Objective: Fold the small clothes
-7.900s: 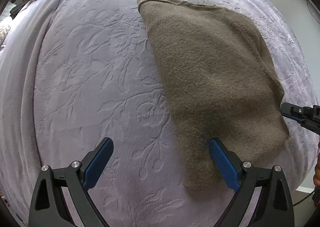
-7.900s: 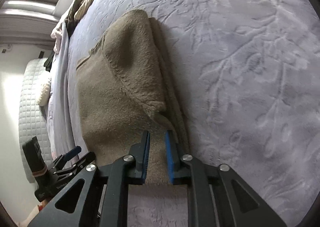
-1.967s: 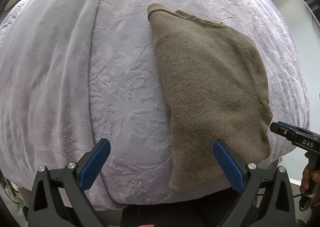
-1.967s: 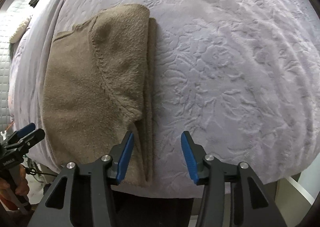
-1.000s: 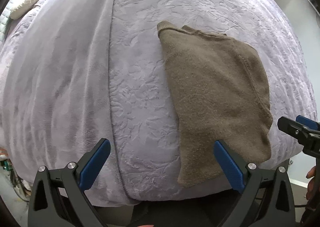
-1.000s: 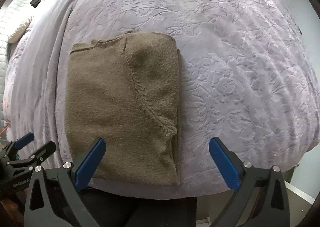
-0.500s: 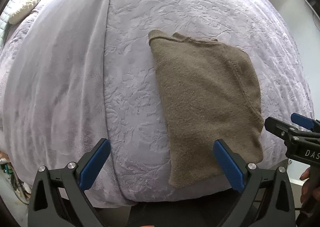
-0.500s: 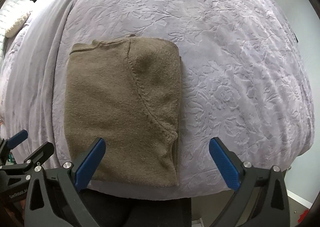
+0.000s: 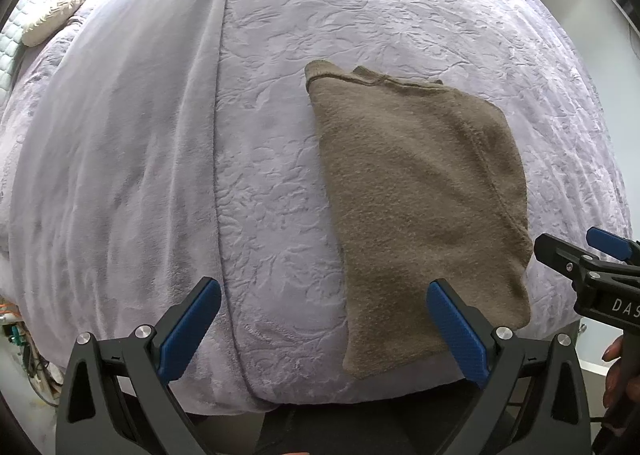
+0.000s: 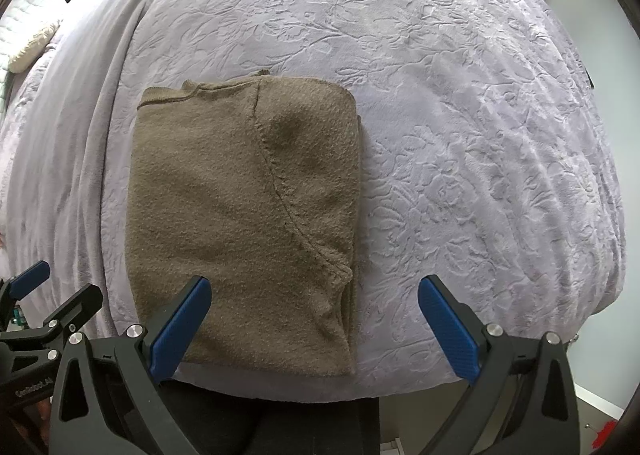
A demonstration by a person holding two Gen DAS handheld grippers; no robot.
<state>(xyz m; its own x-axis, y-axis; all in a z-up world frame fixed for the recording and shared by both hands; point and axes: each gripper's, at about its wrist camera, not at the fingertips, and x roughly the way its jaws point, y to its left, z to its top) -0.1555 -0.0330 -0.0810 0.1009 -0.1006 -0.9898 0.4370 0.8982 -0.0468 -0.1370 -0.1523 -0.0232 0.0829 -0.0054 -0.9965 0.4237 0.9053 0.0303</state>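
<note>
One folded brown fleece garment (image 10: 240,223) lies flat near the front edge of the lavender embossed bed cover (image 10: 460,115). Left tongs (image 9: 320,331) and right tongs (image 10: 312,323) both spread, holding nothing. Wide bare cover right of it.

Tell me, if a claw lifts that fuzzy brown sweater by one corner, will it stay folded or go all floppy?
Probably floppy: the brown sweater is soft knit that dents and sags over the bed edge. Its stacked layers at the right fold look loose, so they would likely slide apart. It seems light, yet fuzzy enough not to slip easily.
</note>
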